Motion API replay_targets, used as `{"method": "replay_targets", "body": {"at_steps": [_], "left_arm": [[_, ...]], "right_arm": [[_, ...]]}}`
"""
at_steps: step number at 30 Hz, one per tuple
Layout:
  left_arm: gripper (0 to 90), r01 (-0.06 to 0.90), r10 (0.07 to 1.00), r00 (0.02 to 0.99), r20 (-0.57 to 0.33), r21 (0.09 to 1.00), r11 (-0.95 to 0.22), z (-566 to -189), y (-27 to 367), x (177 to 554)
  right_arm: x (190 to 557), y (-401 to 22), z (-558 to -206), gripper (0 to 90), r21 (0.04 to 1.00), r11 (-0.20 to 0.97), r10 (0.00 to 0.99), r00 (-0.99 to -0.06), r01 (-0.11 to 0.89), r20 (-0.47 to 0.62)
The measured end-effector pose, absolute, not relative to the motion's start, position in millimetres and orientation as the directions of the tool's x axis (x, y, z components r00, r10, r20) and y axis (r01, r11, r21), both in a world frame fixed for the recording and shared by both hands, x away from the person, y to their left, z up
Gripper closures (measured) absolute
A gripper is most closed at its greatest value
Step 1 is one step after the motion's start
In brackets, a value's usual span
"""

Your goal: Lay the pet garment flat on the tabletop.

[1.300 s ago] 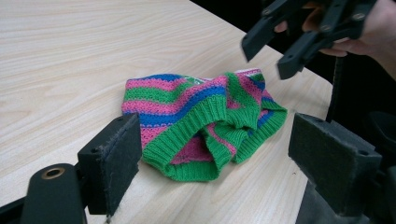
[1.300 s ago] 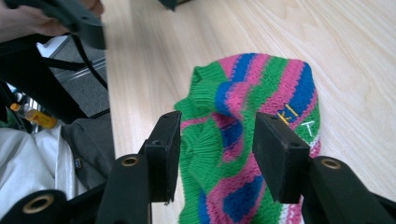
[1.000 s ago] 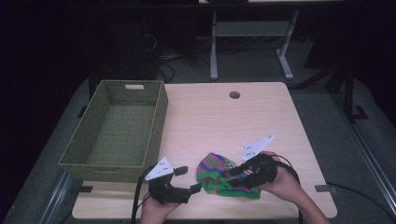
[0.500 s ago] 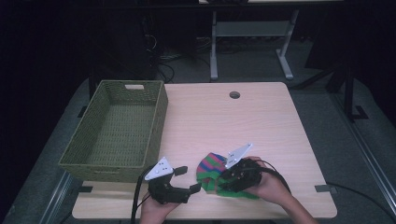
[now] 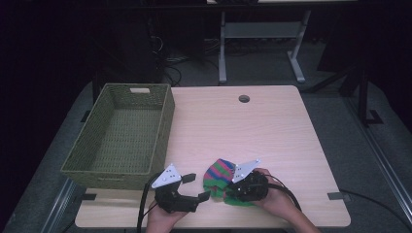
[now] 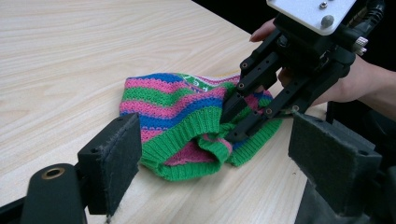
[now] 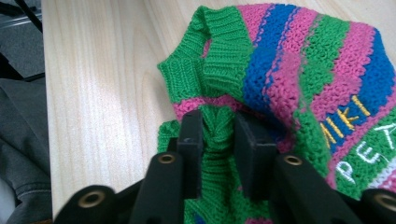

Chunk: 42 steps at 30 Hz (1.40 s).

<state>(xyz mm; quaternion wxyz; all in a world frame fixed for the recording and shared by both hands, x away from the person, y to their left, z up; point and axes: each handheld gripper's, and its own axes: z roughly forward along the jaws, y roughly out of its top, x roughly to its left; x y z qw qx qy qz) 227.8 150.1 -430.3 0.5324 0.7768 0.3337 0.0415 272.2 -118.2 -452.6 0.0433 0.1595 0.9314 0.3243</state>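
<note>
Two yellow and white words on the striped knit cap (image 7: 299, 88) show in the right gripper view, where the right gripper (image 7: 218, 140) has just been closing and pinches its green cuff; the left gripper (image 6: 233, 163) gapes empty beside it on the pale wooden table (image 5: 262, 131), basket (image 5: 121, 136) at left, dark room behind

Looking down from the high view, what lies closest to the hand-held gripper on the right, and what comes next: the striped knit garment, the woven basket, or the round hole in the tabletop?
From the right hand-held gripper:
1. Striped knit garment, right at its jaws, which have just been closing on the green ribbed edge, at the table's near edge.
2. Woven basket, off to the left.
3. Round hole, near the table's far edge.
</note>
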Motion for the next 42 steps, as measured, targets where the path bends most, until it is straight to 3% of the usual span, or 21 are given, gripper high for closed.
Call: {"method": "replay_targets", "body": {"at_steps": [8,42], "left_arm": [[17.0,0.476,0.563,0.773,-0.293,0.854,-0.209,-430,151,228],[20.2,0.474,0.516,0.799,-0.308,0.851,-0.225,-430,140,236]], "right_arm": [[272,-120,-449,82.7,0.624,0.726,0.347,-0.937,0.289,0.030],[287,-191,-379,83.6,0.803,0.503,0.346,-0.926,0.321,0.153]]}}
